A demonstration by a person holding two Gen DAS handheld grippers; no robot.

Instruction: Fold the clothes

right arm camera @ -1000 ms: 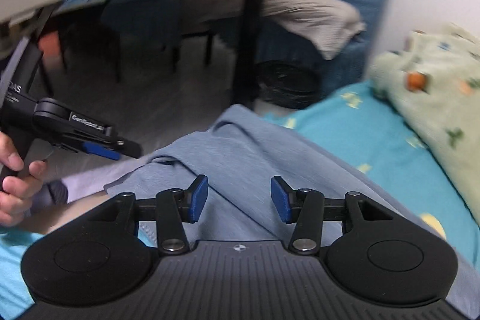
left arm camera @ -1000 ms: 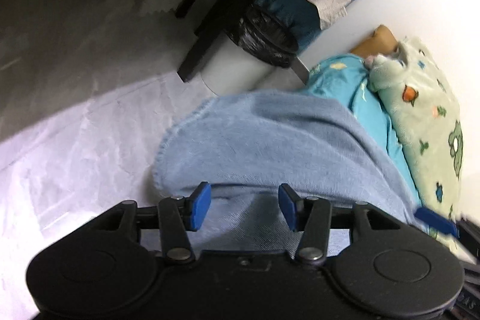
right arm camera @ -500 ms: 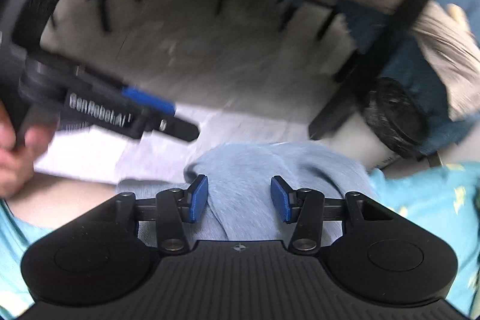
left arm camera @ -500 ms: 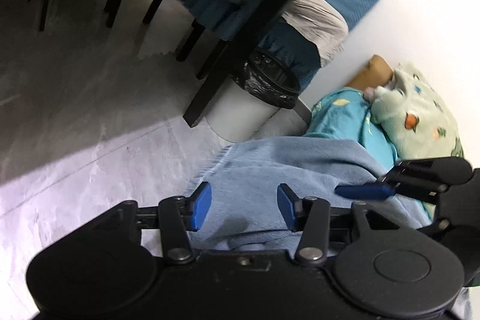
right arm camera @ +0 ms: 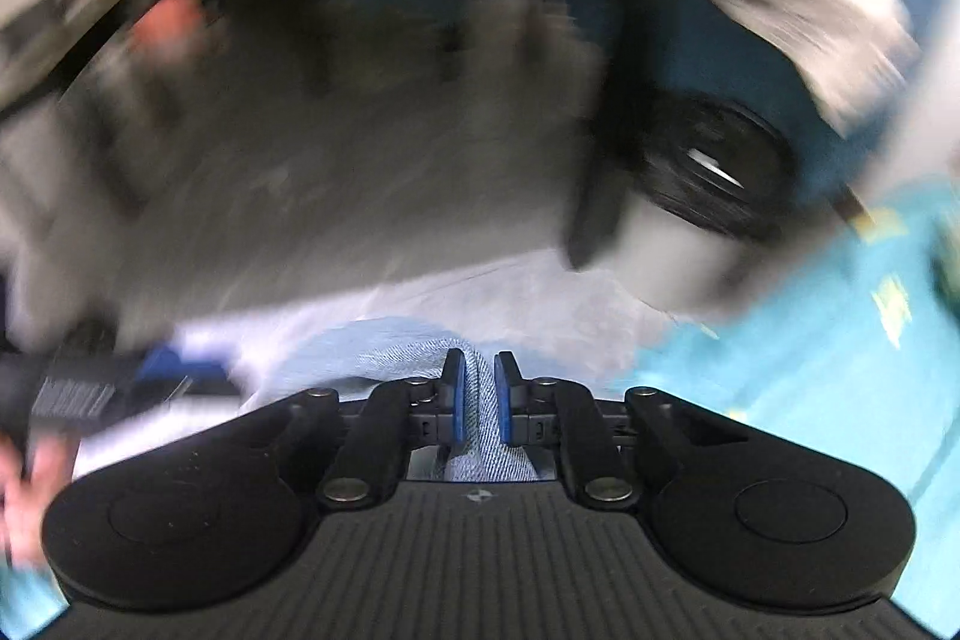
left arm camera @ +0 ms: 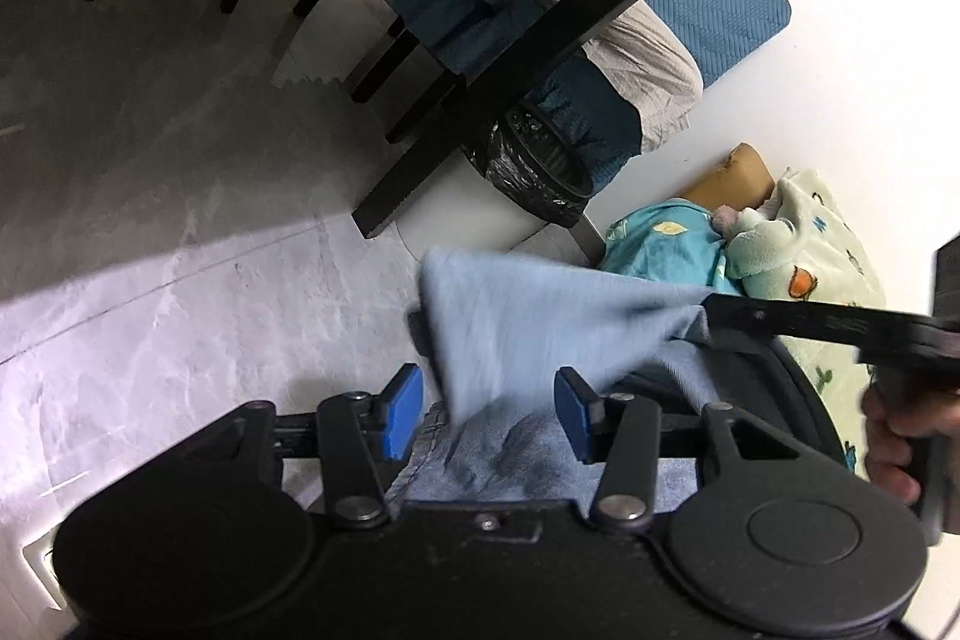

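Blue cloth [right arm camera: 477, 400] pinched btwn R gripper [right arm camera: 478, 394] pads.

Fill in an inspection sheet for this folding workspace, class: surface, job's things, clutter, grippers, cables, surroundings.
Surface: teal patterned sheet, partly covered.
Job's things: light blue garment, one edge lifted and pulled taut.
Clutter: pale green printed blanket beside the garment.
Grippers: right gripper closing, blue cloth pinched between its pads; left gripper open, cloth lying between its fingers, not pinched.
Cables: nothing seen.
Surroundings: grey floor, black-lined bin, black table leg, blue chair with grey cloth draped over it.
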